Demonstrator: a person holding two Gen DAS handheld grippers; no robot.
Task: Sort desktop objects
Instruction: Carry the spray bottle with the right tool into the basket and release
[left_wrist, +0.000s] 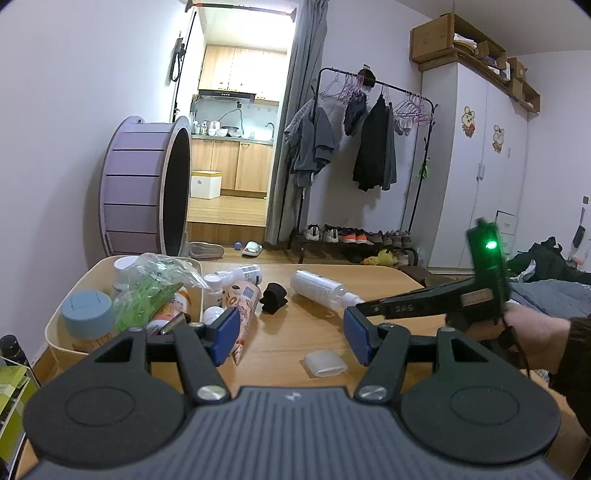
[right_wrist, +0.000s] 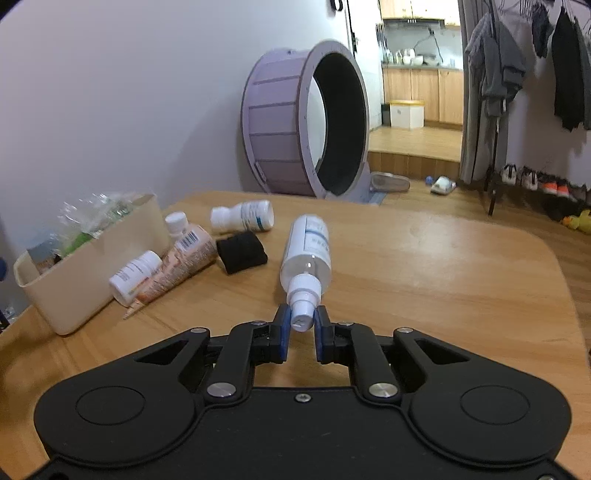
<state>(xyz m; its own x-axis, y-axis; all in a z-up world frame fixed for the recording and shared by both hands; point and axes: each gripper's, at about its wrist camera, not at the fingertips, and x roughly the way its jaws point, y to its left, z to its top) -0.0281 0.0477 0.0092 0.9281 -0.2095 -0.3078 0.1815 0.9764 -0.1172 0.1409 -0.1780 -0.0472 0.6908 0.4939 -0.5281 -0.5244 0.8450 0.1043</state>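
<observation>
A clear spray bottle (right_wrist: 306, 251) with a white nozzle lies on the wooden table (right_wrist: 443, 266). My right gripper (right_wrist: 301, 325) is shut on its nozzle; it also shows in the left wrist view (left_wrist: 360, 303) at the bottle (left_wrist: 319, 288). My left gripper (left_wrist: 291, 334) is open and empty above the table's near side. A cream bin (left_wrist: 70, 306) at the left holds a blue-grey jar (left_wrist: 86, 314), a green plastic bag (left_wrist: 155, 291) and other items. Beside it lie white pill bottles (right_wrist: 243, 216), a pink tube (right_wrist: 177, 269) and a black item (right_wrist: 241, 252).
A clear cap (left_wrist: 325, 363) lies on the table between my left fingers. A purple cat wheel (right_wrist: 306, 125) stands past the table's far edge. A clothes rack (left_wrist: 373, 147) and a wardrobe (left_wrist: 480, 166) stand further back. The bin also shows in the right wrist view (right_wrist: 92, 273).
</observation>
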